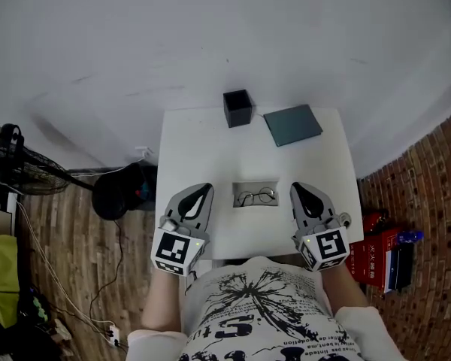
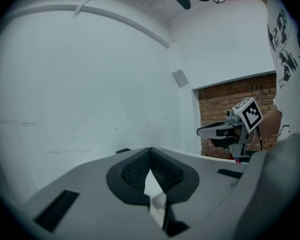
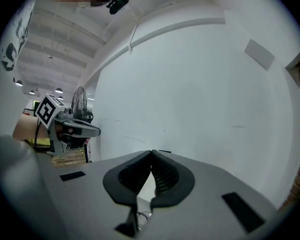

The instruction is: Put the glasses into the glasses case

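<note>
Pickup not begun, I judge: glasses (image 1: 255,196) lie between my left tool (image 1: 204,192) and right tool (image 1: 298,190), both closed on nothing. Next I must open one over them.

White table (image 1: 188,138), black box (image 1: 237,107) at far edge, slate-grey flat square (image 1: 292,124) beside it, grey tray (image 1: 240,187) with glasses (image 1: 255,196) near front

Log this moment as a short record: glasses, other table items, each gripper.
glasses: lying on a grey rectangle, near half of the white table, untouched
far end: black box at left, flat dark slab at right
left gripper: shut, empty, left of the glasses
right gripper: shut, empty, right of the glasses
</note>
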